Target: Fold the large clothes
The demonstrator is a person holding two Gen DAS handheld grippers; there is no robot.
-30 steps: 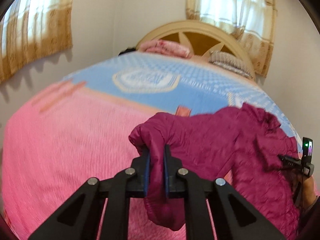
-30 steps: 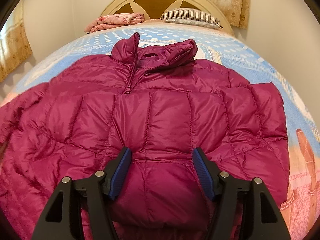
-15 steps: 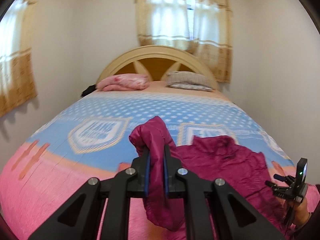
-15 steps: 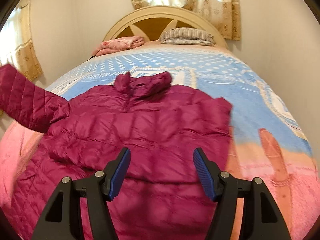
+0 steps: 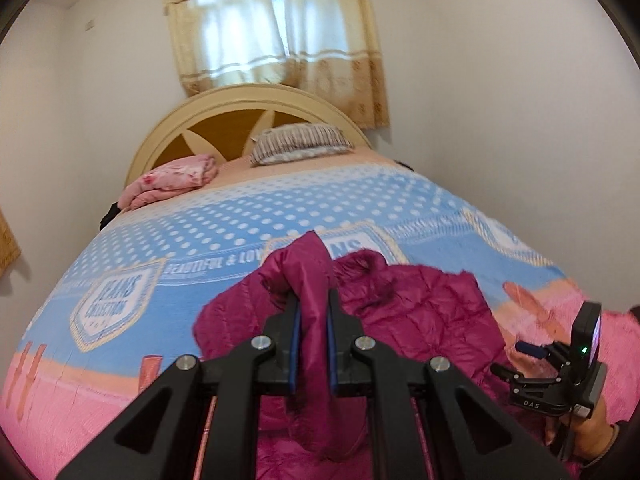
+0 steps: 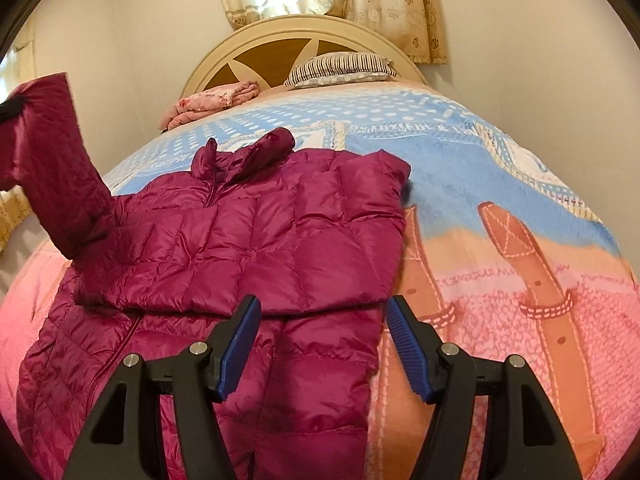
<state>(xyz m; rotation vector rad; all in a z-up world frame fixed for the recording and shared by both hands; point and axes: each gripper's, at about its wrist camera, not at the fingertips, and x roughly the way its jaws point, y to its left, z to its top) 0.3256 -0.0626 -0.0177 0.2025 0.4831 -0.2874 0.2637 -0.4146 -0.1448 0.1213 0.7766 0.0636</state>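
Bedroom with a blue and pink blanket point(image 6: 500, 184) covering the bed; magenta puffer jacket point(image 6: 256, 232) lies near its foot edge, left gripper point(image 5: 313, 320) pinching the raised sleeve point(image 5: 310, 276), right gripper point(image 6: 322, 344) wide, holding nothing

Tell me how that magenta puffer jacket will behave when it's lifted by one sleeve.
The jacket looks floppy: its sleeve droops limp from the shut left gripper. Thin quilted padding suggests it is light for its bulk. The glossy shell may slide, so folds could slip apart.
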